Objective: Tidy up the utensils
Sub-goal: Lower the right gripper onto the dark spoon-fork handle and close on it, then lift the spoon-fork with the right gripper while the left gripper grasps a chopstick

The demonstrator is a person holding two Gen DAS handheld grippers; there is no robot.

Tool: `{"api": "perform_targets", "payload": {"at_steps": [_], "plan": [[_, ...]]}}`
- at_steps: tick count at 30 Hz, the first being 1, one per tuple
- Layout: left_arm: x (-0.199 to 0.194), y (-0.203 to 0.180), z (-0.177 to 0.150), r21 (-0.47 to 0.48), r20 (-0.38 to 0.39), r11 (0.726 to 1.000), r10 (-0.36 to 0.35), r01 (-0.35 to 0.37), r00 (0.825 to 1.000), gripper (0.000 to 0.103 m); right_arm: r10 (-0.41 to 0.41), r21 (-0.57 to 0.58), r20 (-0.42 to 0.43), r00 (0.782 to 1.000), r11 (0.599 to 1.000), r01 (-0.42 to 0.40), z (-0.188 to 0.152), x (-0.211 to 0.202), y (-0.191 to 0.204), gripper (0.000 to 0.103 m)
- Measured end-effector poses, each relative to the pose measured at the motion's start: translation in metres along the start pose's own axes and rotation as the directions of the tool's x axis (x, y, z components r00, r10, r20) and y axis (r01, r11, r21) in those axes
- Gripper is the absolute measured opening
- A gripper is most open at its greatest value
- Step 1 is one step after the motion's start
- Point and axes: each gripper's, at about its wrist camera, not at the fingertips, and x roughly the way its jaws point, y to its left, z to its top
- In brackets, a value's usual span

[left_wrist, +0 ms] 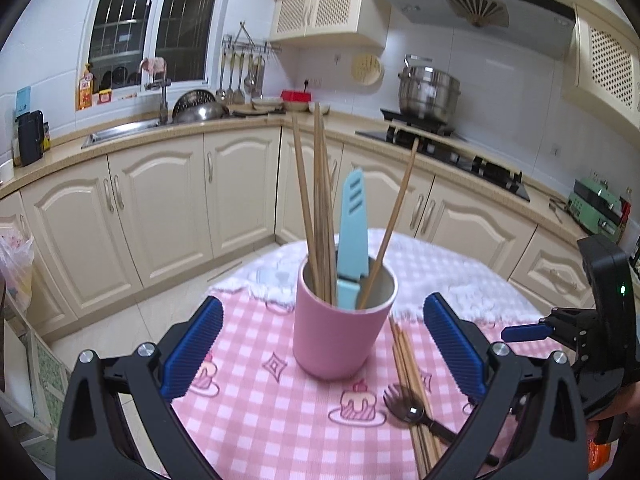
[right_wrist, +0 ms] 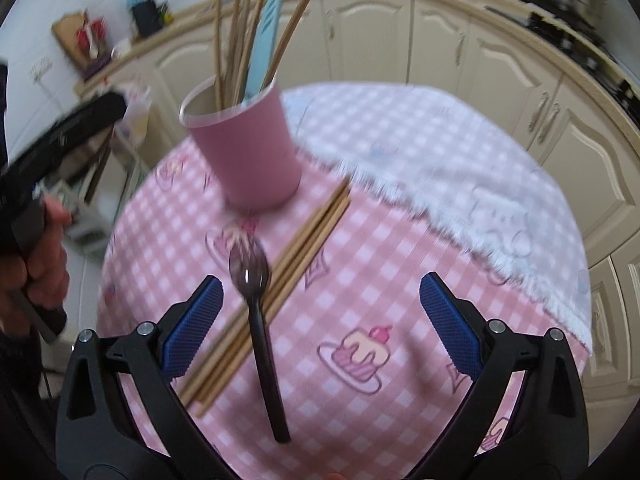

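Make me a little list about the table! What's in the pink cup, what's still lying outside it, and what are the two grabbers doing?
cup: pink cup, upright on the checked tablecloth
inside cup: wooden chopsticks and a blue knife
outside cup: bundle of chopsticks lying flat, dark spork lying across them
left gripper: open, empty, fingers either side of the cup, not touching
right gripper: open, empty, above the spork

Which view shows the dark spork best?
The right wrist view: the dark plastic spork lies whole, head to handle end, across the wooden chopsticks, though slightly blurred. The left wrist view shows it partly, low and cut off by the hand-held gripper.
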Motion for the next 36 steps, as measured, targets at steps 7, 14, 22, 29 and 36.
{"api": "perform_targets", "payload": {"at_steps": [7,14,22,29,36], "plan": [[0.015,-0.004,-0.018,0.029,-0.083,0.999,0.017,-0.015,0.996,0.098,0.036,-0.076,-0.115,0.993,0.996,-0.045,-0.015,0.021,0.012,0.065],[0.027,-0.001,-0.035,0.028,-0.157,0.999,0.024,-0.020,0.987,0.098,0.066,-0.120,-0.187,0.980,0.989,-0.090,-0.020,0.039,0.025,0.036],[0.043,-0.008,-0.048,0.068,-0.242,0.998,0.027,-0.011,0.970,0.098,0.095,-0.134,-0.205,0.974,0.983,-0.124,-0.016,0.040,0.028,0.025],[0.054,-0.017,-0.058,0.108,-0.297,0.994,0.029,0.003,0.954,0.098,0.110,-0.116,-0.209,0.972,0.984,-0.136,-0.010,0.047,0.036,0.020],[0.061,-0.022,-0.065,0.128,-0.335,0.992,0.032,0.012,0.942,0.098,0.125,-0.115,-0.211,0.970,0.982,-0.151,0.002,0.056,0.034,0.017]]}}
